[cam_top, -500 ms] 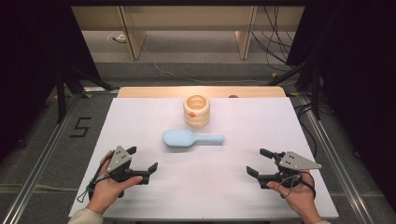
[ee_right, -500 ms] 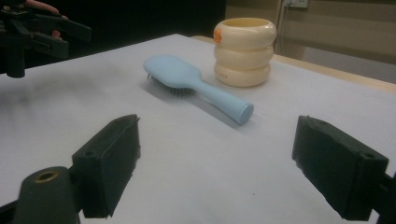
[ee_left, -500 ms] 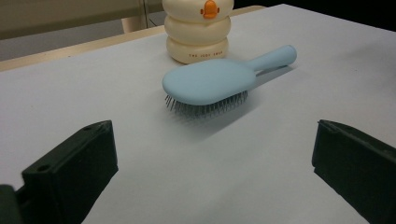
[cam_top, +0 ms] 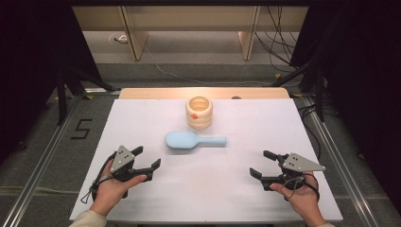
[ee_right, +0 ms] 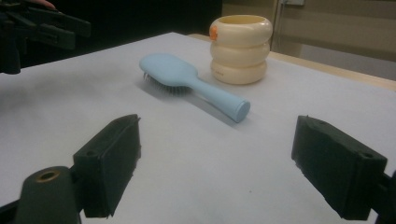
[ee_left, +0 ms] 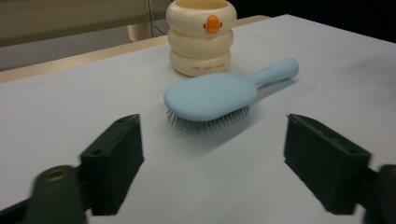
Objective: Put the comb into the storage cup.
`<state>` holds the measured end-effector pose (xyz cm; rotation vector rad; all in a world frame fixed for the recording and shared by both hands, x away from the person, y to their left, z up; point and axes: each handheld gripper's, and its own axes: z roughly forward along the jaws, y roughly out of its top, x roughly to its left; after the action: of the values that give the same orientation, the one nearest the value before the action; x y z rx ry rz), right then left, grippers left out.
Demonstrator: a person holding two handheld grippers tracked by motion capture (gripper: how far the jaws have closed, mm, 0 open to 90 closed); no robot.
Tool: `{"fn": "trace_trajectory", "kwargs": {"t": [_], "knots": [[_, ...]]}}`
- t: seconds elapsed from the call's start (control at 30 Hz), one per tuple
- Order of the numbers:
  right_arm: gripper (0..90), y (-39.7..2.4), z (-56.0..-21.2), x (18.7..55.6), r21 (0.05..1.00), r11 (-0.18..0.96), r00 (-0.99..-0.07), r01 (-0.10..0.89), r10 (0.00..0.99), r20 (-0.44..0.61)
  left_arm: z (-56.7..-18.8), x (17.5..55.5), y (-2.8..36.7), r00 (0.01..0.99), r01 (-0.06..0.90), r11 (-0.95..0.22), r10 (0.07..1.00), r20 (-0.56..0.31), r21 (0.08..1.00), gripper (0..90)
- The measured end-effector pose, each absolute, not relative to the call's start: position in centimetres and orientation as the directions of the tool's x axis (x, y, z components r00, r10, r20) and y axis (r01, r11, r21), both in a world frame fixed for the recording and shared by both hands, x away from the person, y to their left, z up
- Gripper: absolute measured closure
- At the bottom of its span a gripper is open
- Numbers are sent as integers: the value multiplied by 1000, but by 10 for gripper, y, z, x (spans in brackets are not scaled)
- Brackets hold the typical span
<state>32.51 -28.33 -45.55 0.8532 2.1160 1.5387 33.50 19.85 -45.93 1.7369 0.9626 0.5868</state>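
With both the left gripper [cam_top: 147, 159] and right gripper [cam_top: 264, 164] spread wide and empty, the bristles-down blue hairbrush [cam_top: 195, 140] before the cream duck cup [cam_top: 199, 112] seems best taken squarely by its handle.

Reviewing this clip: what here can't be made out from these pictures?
- Inside of the cream cup: its bottom is hidden by its own wall in the high view and both gripper views.
- Small print on the cup: too small, left gripper view.
- Hairbrush bristles: mostly hidden beneath its head.
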Motion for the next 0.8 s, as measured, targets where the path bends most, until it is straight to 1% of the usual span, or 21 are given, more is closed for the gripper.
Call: {"fn": "trace_trajectory", "kwargs": {"t": [0.03, 0.1, 0.17, 0.2, 0.23, 0.27, 0.3, 0.33, 0.37, 0.4, 0.43, 0.47, 0.53, 0.57, 0.6, 0.63, 0.67, 0.7, 0.8], "knots": [[171, -283, -455, 325, 945, 214, -738, 246, 674, 40, -457, 337, 196, 545, 331, -154, 836, -56, 931, 396], [178, -283, -456, 325, 942, 228, -734, 247, 678, 28, -454, 342, 187, 544, 346, -142, 836, -75, 927, 563], [178, -282, -457, 325, 940, 232, -738, 250, 674, 30, -453, 344, 182, 553, 352, -151, 829, -75, 924, 695], [178, -282, -457, 325, 940, 232, -738, 250, 674, 30, -453, 347, 176, 563, 360, -159, 823, -77, 919, 695], [180, -281, -457, 325, 940, 232, -739, 250, 673, 31, -451, 352, 167, 573, 372, -178, 816, -74, 911, 794], [180, -281, -457, 325, 940, 232, -739, 250, 673, 31, -451, 352, 167, 573, 372, -178, 816, -74, 911, 827], [182, -281, -457, 325, 940, 232, -738, 251, 675, 31, -449, 360, 154, 574, 375, -178, 815, -77, 910, 863], [182, -281, -457, 325, 940, 232, -738, 251, 675, 31, -449, 360, 154, 574, 375, -178, 815, -77, 910, 891], [183, -281, -457, 325, 938, 237, -736, 253, 677, 27, -447, 366, 141, 579, 380, -184, 812, -78, 906, 896], [184, -281, -457, 326, 938, 238, -737, 253, 675, 28, -447, 366, 141, 579, 380, -184, 812, -78, 906, 897], [184, -281, -458, 326, 938, 236, -738, 254, 674, 30, -446, 373, 126, 593, 391, -187, 800, -91, 901, 898], [184, -281, -458, 326, 938, 236, -738, 254, 674, 30, -446, 373, 126, 593, 391, -187, 800, -91, 901, 898], [185, -281, -458, 326, 937, 237, -738, 257, 674, 32, -444, 381, 113, 598, 402, -189, 795, -101, 896, 899], [187, -281, -458, 326, 937, 237, -738, 259, 674, 33, -445, 391, 98, 599, 415, -194, 794, -107, 889, 899], [187, -281, -458, 326, 937, 237, -738, 259, 674, 33, -445, 391, 98, 599, 415, -194, 794, -107, 889, 899], [188, -281, -458, 326, 936, 239, -738, 257, 674, 31, -446, 400, 85, 598, 425, -197, 794, -110, 883, 899], [190, -281, -458, 326, 936, 239, -738, 258, 674, 31, -446, 400, 85, 598, 425, -197, 794, -110, 883, 899], [192, -281, -458, 326, 935, 241, -736, 260, 676, 31, -448, 408, 73, 596, 435, -205, 795, -110, 877, 899], [195, -281, -458, 326, 935, 240, -736, 262, 676, 33, -451, 415, 63, 594, 449, -215, 797, -110, 868, 899]]}}
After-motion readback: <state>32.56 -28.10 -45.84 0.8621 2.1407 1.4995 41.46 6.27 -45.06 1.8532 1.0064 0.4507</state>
